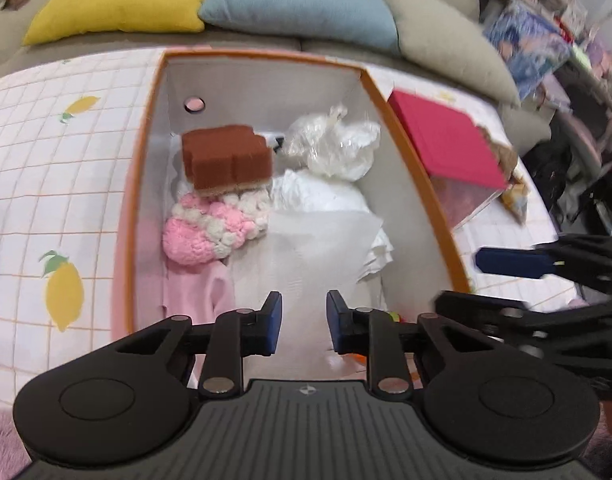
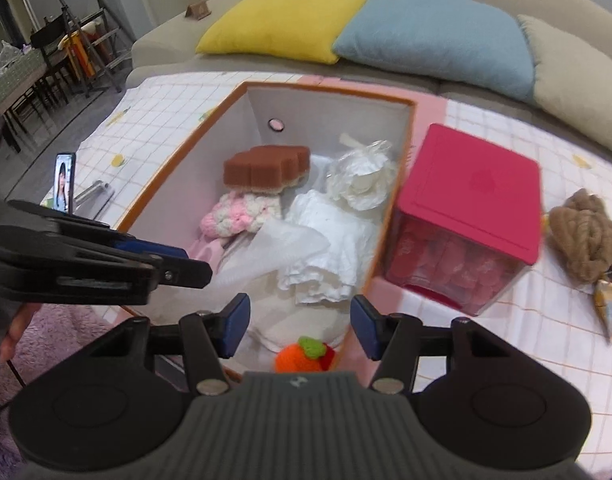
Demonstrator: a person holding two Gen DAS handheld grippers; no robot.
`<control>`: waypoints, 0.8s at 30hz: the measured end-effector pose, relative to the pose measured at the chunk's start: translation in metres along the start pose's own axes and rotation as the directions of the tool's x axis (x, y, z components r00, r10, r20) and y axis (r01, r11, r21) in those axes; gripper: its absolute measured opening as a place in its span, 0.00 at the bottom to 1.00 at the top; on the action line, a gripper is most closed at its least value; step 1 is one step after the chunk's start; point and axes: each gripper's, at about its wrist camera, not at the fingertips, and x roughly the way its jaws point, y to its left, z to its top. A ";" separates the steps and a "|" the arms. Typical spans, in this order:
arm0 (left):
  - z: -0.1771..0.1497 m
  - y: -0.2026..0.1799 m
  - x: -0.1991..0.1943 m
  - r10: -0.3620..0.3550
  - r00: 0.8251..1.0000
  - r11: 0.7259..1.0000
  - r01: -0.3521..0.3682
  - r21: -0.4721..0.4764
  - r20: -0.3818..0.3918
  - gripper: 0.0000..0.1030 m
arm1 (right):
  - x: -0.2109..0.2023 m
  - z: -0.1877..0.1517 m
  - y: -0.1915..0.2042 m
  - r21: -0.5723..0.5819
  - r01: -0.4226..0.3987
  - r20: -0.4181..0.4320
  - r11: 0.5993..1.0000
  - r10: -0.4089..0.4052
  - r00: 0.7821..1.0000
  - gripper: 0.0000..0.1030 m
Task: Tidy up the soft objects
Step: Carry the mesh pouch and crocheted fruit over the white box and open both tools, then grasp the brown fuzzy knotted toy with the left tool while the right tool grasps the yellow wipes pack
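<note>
An orange-rimmed white box [image 1: 146,152] [image 2: 178,184] stands on the lemon-print cloth. Inside lie a brown sponge [image 1: 228,158] [image 2: 266,168], a pink-and-white knit piece [image 1: 210,228] [image 2: 242,212], a clear plastic bag [image 1: 333,144] [image 2: 361,176], white tissue [image 1: 321,196] [image 2: 329,240], a pink cloth [image 1: 198,288] and an orange knit fruit [image 2: 304,354]. My left gripper [image 1: 304,322] [image 2: 178,260] is open and empty over the box's near end. My right gripper [image 2: 300,326] [image 1: 505,264] is open and empty above the orange fruit.
A pink-lidded clear box [image 2: 465,216] [image 1: 445,148] stands right of the white box. A brown rope bundle [image 2: 585,232] lies further right. A phone [image 2: 64,182] stands at the left. Yellow [image 2: 286,20], blue [image 2: 433,32] and beige cushions [image 2: 577,80] line the sofa behind.
</note>
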 end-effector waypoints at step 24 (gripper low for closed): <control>0.036 -0.075 -0.023 -0.056 0.989 0.985 0.032 0.171 0.134 0.23 | -0.041 -0.035 -0.111 0.295 0.073 0.167 0.953 -0.127 0.978 0.56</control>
